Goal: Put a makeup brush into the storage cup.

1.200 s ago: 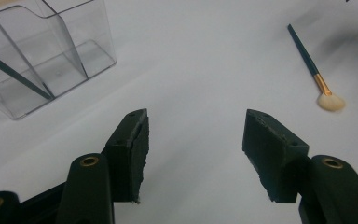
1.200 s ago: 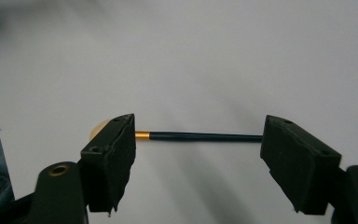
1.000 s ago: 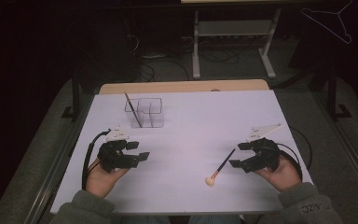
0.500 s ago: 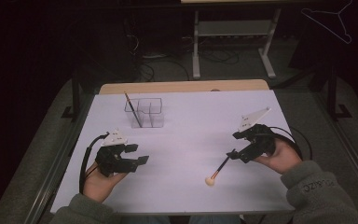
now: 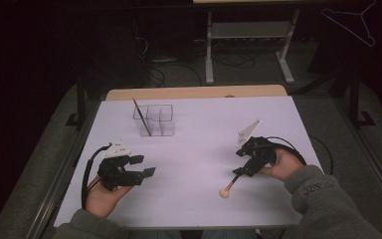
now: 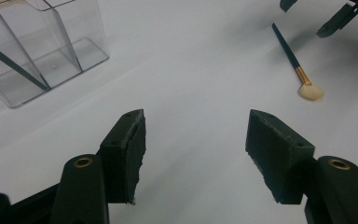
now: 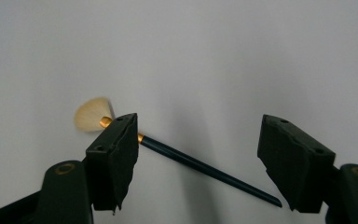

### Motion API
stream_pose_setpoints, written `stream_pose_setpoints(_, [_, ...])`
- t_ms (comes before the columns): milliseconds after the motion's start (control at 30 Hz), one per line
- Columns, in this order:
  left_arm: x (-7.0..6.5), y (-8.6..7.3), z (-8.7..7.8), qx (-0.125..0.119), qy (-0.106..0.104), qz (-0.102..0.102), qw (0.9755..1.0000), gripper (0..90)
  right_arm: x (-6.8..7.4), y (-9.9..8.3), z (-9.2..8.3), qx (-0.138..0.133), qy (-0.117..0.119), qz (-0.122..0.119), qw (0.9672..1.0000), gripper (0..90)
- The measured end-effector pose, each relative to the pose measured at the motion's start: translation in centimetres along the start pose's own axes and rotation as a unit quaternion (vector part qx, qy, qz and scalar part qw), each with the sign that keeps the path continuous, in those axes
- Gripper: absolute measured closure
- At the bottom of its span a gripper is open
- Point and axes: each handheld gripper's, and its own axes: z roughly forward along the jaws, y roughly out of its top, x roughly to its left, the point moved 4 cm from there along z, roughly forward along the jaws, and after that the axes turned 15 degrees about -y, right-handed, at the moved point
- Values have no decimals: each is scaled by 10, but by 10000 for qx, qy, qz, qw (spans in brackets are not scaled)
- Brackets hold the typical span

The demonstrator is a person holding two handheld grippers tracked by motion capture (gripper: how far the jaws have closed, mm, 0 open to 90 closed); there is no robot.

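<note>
One thin dark brush (image 5: 142, 117) already stands in the clear plastic organiser (image 5: 155, 120); my right hand-held gripper (image 5: 239, 172), jaws just narrowing yet open, straddles the dark-handled fan brush (image 5: 230, 184), ungrasped.

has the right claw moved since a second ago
Yes. The right claw has shifted up the high view, away from the near table edge, above the brush handle, its jaws closing a little but open around it.

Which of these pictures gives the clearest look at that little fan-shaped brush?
The right gripper view: the brush lies close below its open jaws, fan tip and gold collar sharp. The left gripper view shows it whole but farther off. The high view shows it small on the table.
</note>
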Motion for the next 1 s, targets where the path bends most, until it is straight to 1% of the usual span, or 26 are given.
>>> stream_pose_setpoints(33, [0,0,0,-16,-9,-5,10000,373,0,-1,2,10,36,-24,10000,292])
stream_pose_setpoints(67, [0,0,1,-18,-16,-9,10000,373,1,-2,4,73,77,3,9999,295])
stream_pose_setpoints(233, [-1,1,1,-60,-21,-33,10000,372,2,-7,14,182,155,-80,9997,325])
stream_pose_setpoints(300, [-1,1,2,-79,-24,-49,10000,372,3,-8,16,256,180,-114,9994,350])
stream_pose_setpoints(367, [-1,1,2,-73,-30,-55,10000,372,4,-9,18,342,170,-189,9991,364])
stream_pose_setpoints(433, [0,1,3,-43,-34,-28,10000,372,6,-9,20,368,178,-300,9987,380])
stream_pose_setpoints(667, [0,0,4,-74,-48,-68,9999,371,9,-12,29,535,211,-500,9971,413])
stream_pose_setpoints(700, [1,0,4,-62,-56,-47,10000,371,10,-12,29,553,231,-517,9969,423])
stream_pose_setpoints(733, [1,0,4,-93,-51,-77,9999,371,10,-12,30,551,225,-554,9967,429])
stream_pose_setpoints(800, [1,0,4,-86,-55,-70,9999,371,10,-12,31,570,207,-627,9962,454])
stream_pose_setpoints(900, [1,0,3,-73,-58,-49,9999,372,11,-13,33,598,261,-698,9954,476])
stream_pose_setpoints(1000, [0,1,3,-125,-50,-70,9999,374,11,-15,33,633,323,-679,9952,491])
